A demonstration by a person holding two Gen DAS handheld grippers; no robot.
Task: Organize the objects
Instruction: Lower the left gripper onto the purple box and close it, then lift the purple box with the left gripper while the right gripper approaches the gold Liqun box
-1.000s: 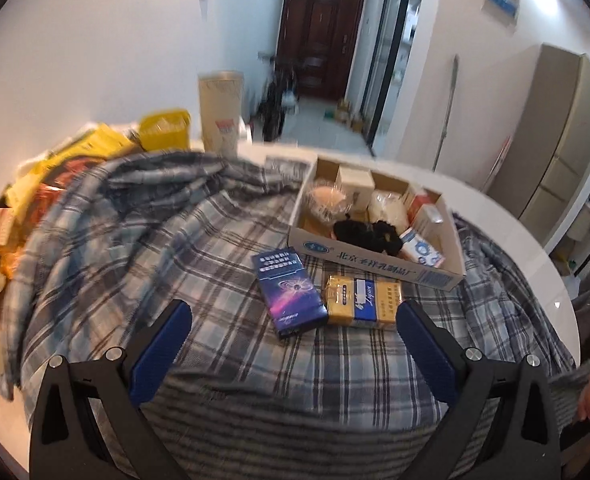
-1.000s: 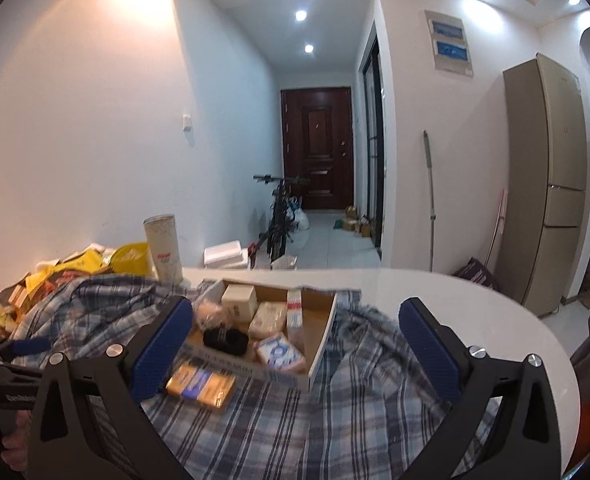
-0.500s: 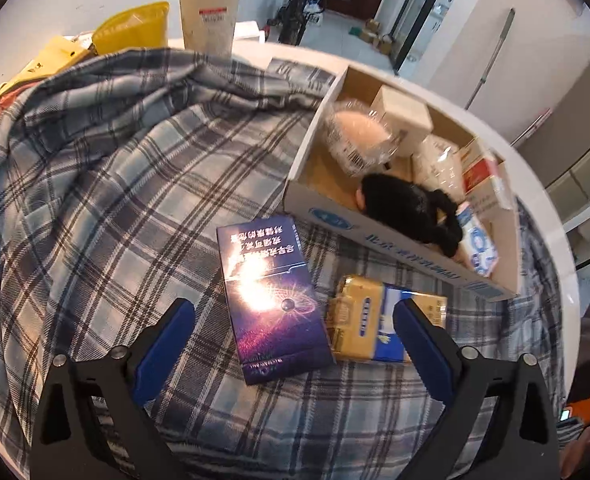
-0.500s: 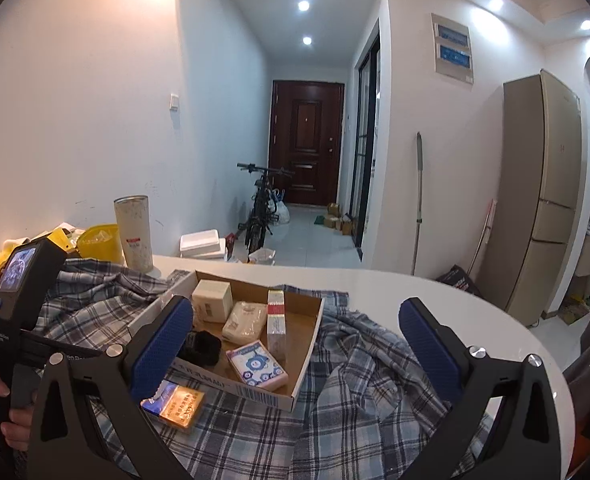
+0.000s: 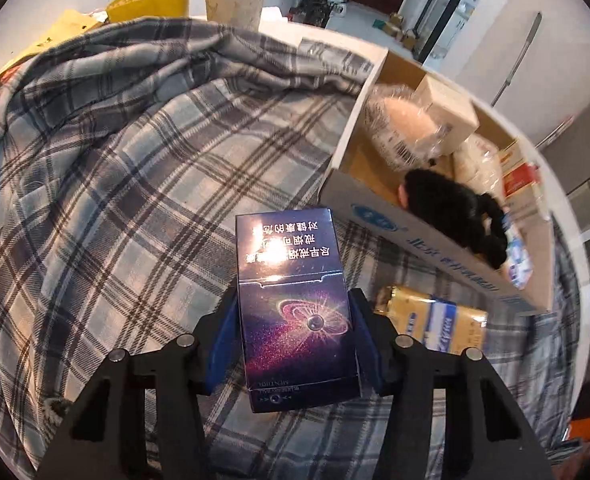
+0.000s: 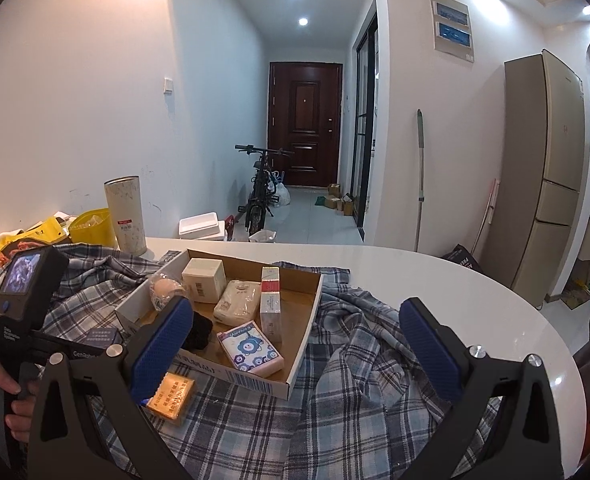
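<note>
Plaid shirt fabric (image 5: 127,184) covers most of the white table (image 6: 435,280), and I take it as the working surface: everything I am sorting lies on it. Toward two o'clock in my left view sits the shallow cardboard tray (image 5: 427,236), its near wall low, which I judge makes it easy to drop things in from my side. It already holds a white box (image 6: 203,280), a wrapped round item (image 5: 399,128), a fuzzy black thing (image 5: 455,208), a red-and-white pack (image 6: 271,300) standing on edge and a printed tissue pack (image 6: 251,348), so it reads as the collecting place.

Smaller, just outside the tray wall at about four o'clock, a gold pack (image 5: 435,324) lies flat on the cloth, not yet gathered.

My left gripper (image 5: 295,320) is clamped on the dark blue cigarette pack (image 5: 295,304), blue pads pressing its two long sides near the lower half. Gripping across the narrow width leaves the far end pointing at twelve o'clock toward the tray; whether it has left the cloth I cannot tell.

My right gripper (image 6: 295,340) hangs spread wide and empty over the tray's near corner, at roughly six o'clock from it, likely waiting for the gold pack.
</note>
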